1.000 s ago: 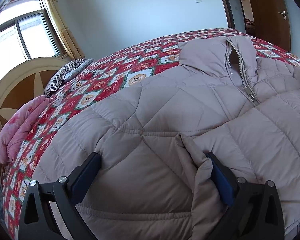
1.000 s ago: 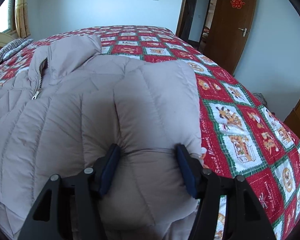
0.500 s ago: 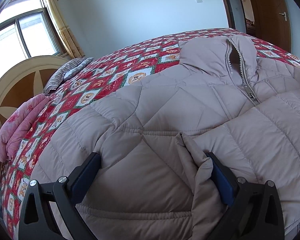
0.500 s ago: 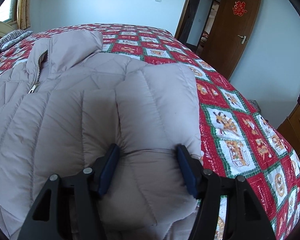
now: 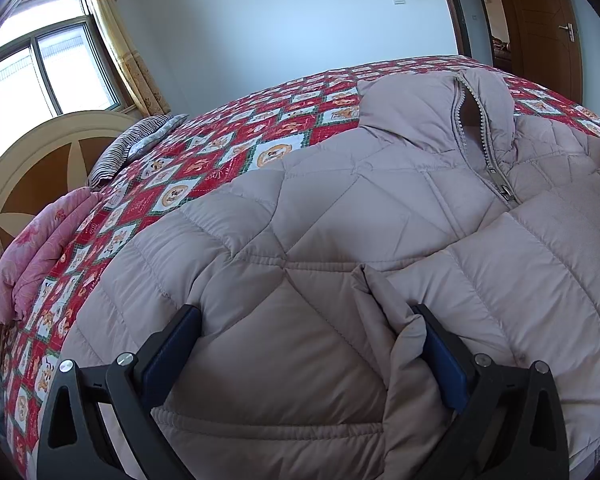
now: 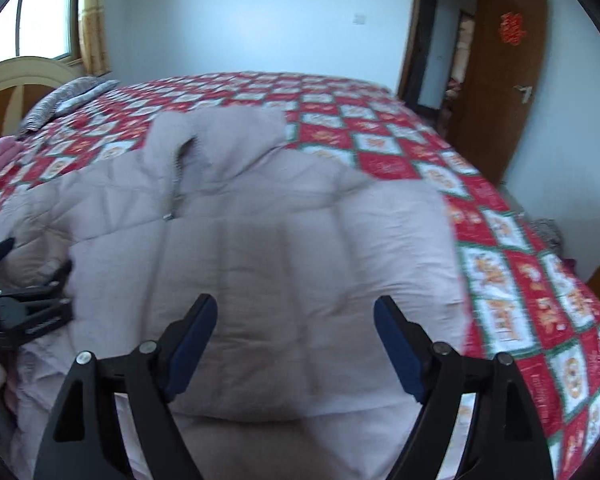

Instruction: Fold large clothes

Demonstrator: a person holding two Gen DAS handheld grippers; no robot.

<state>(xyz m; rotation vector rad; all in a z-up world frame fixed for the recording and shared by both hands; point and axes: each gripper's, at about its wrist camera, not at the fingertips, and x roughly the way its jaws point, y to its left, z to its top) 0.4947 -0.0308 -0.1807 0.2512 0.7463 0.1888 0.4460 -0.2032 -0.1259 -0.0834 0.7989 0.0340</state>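
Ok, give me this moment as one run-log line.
step: fold sleeves in | left gripper: shut on jacket fold | right gripper: jaws opening, clear of jacket sleeve | jacket: flat on bed

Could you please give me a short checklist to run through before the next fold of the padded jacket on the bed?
1. Right gripper clear of the jacket: ok, its jaws are opening and stand apart above the folded sleeve.
2. Folded sleeve lying on the jacket body: ok, it rests flat.
3. Left gripper ready: cannot tell, the jacket bulges between its fingers, whether pinched is unclear.
4. Zip closed: not ok, it gapes open at the collar.
5. Room on the quilt beside the jacket: ok.
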